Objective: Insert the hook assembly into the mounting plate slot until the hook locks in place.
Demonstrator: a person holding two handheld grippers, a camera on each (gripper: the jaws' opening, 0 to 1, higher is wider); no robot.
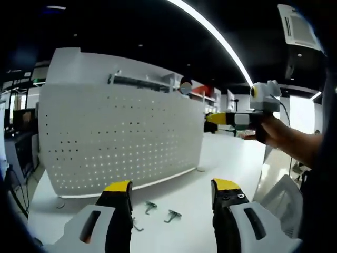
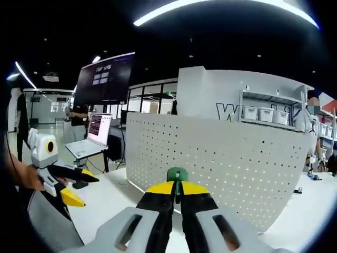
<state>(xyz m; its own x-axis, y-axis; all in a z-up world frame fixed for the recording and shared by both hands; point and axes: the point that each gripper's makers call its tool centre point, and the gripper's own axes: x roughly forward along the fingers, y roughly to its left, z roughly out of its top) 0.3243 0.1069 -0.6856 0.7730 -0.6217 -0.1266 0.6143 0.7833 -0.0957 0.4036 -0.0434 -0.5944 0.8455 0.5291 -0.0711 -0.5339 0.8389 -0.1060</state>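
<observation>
A white perforated mounting plate (image 1: 121, 139) stands upright on the white table (image 1: 226, 158). Three small metal hooks (image 1: 172, 215) lie on the table in front of it, between my left gripper's jaws. My left gripper (image 1: 171, 185) is open and held above them, holding nothing. In the right gripper view my right gripper (image 2: 177, 188) is shut on a green hook piece (image 2: 177, 174), a short way in front of the plate (image 2: 226, 163). The right gripper (image 1: 217, 118) also shows in the left gripper view, level with the plate's right end. The left gripper (image 2: 79, 188) appears open at the left of the right gripper view.
A hand (image 1: 279, 134) holds the right gripper. An open laptop (image 2: 95, 134) and a large dark screen (image 2: 105, 79) stand beyond the plate's left end. Shelves with white bins (image 2: 266, 113) and a person (image 2: 313, 132) are behind. A grey chair back (image 1: 281, 197) sits at the table's right.
</observation>
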